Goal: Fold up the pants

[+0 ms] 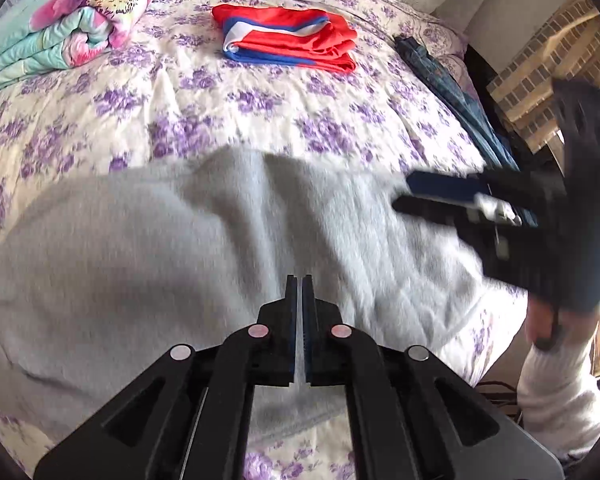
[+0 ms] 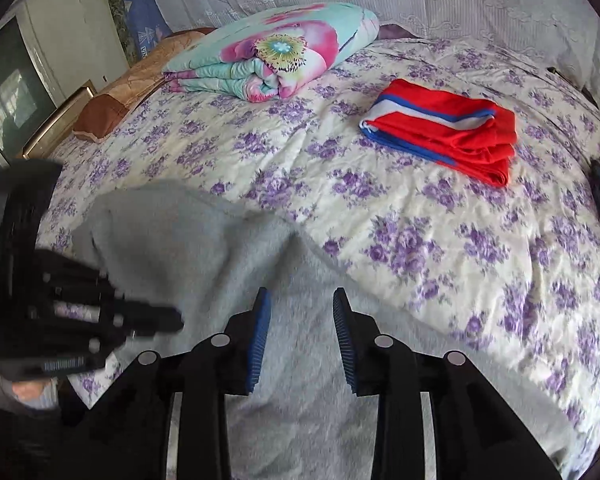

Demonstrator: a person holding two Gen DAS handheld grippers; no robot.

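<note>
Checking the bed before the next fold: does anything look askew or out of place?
The grey pants lie rumpled, a raised ridge down the middle, not flat. A dark blue garment hangs off the bed's edge. The red folded clothes look tidy.

Left tool (image 1: pixel 299 280) points steeply down over the grey pants (image 1: pixel 140 260), its jaws pressed together on a thin fold of them. Right tool (image 2: pixel 302 294) also tilts down above the pants, jaws parted, nothing between them. A white sleeve (image 1: pixel 556 392) trails behind it.
</note>
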